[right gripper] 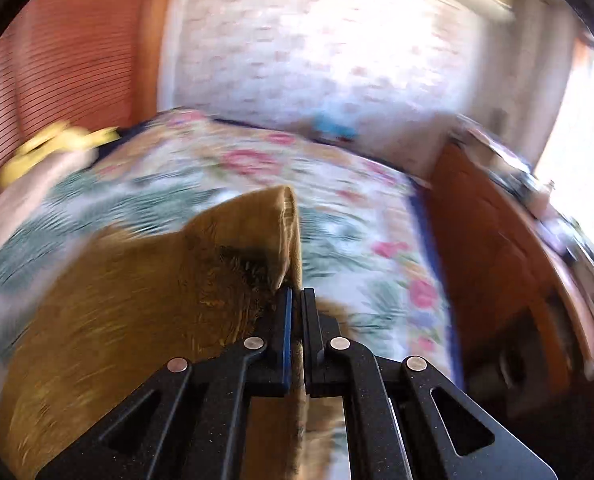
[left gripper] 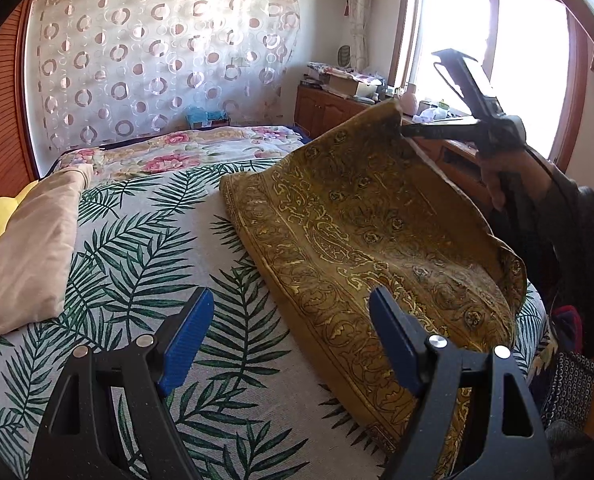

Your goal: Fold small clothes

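Mustard-gold paisley cloth (left gripper: 361, 240) lies partly on the bed (left gripper: 145, 240), one corner pinched and lifted by the right hand-held gripper (right gripper: 296, 300) — the left hand-held gripper (left gripper: 291, 340) gapes empty — so an unpinned edge may drag and fold crooked.

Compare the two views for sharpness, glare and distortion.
Left wrist view: sharp, with the mustard patterned cloth and the palm-leaf bedspread crisp; the window is blown out white, and fisheye bending curves the room edges. Right wrist view: heavy motion blur smears the bed and curtain; only the right gripper, shut on the cloth, stays sharp; glare at the right edge.
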`<state>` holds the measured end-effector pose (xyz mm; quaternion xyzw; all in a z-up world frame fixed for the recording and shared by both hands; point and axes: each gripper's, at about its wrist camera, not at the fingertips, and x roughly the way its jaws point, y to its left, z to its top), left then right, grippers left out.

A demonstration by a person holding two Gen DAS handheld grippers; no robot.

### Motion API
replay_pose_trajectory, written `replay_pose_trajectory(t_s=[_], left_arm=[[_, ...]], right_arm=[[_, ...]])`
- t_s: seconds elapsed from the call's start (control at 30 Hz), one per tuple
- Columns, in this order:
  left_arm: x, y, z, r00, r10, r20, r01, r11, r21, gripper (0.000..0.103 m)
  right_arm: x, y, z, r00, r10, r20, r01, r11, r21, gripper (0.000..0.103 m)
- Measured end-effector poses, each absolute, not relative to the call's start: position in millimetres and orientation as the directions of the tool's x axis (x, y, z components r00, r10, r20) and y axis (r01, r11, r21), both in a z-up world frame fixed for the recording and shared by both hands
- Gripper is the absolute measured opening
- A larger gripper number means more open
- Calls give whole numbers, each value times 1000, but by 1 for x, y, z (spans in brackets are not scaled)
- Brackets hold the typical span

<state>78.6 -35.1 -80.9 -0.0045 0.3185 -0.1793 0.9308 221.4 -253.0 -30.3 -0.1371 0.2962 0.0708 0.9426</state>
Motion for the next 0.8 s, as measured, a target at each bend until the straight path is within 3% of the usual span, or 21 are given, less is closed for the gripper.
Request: replay_pose_trajectory(t_s=[0.07,0.3,0.37,0.43,0.73,0.8], left_arm=[[79,-36,-82,730,-337,-594,334,935,-121,81],[79,-41,-83,723,-341,-601,343,932,-116,81],[79,-43,-83,721,-341,-603,346,931,-113,81],[79,-45,-83,718,-343,-605,350,930,-112,81],[78,-55,-88,700,-351,-622,366,924,-110,81],[78,-57,-89,697,-353,-625,368,923,-111,81]], right_arm=[[230,-267,-32,802,17,-597,-171,965,-201,7],[202,-278,-41,789,103,-605,-238,960,-147,12],[189,-278,-47,778,135,-613,-272,952,-137,32],[174,-284,-55,765,158,-624,-304,943,-133,37],[140,-314,-74,724,176,-667,-330,937,-111,37],[135,-320,-74,720,204,-663,-353,931,-96,29]])
